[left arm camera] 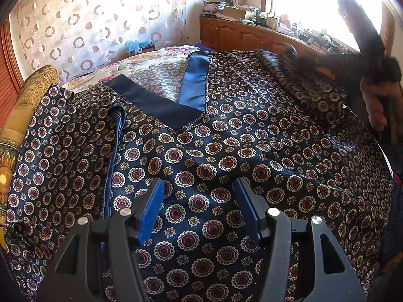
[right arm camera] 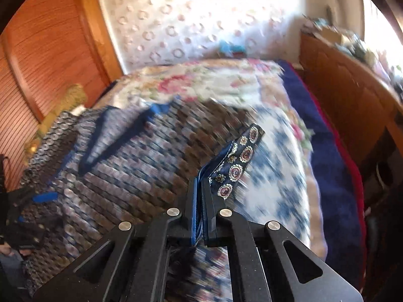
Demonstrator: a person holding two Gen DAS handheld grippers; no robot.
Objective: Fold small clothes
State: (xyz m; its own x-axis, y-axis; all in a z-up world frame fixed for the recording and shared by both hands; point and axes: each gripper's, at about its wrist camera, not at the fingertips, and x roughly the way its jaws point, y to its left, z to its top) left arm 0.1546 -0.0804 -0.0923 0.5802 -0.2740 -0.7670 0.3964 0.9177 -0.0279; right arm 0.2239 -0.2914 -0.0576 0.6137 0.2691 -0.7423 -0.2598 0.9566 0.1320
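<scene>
Navy satin printed with red and cream medallions covers most of the bed: a V-necked top (left arm camera: 226, 136) lies spread flat, front up, its plain dark-blue neckband (left arm camera: 151, 103) pointing toward the foot of the bed. At the bed's left edge a gold patterned cushion (left arm camera: 30, 95) sits just beside the top's left sleeve, which already lies folded inward over the body along a blue seam. Near the middle, the left gripper (left arm camera: 199, 209) hovers low over the lower front of the top, its blue-padded fingers (left arm camera: 151, 211) spread apart and grasping nothing. Toward the bed's right edge, the right gripper (right arm camera: 201, 201) is clenched on a strip of the same medallion fabric (right arm camera: 239, 161), apparently the right sleeve or side hem, lifted clear of the floral bedcover (right arm camera: 201, 80); the blur in that view suggests it is in motion. The step in hand looks like the inward fold of the right side, matching the left. Next, the held edge likely needs carrying across toward the neckband, laying flat and releasing, while the free gripper could pin the slippery satin so the body does not drag.
</scene>
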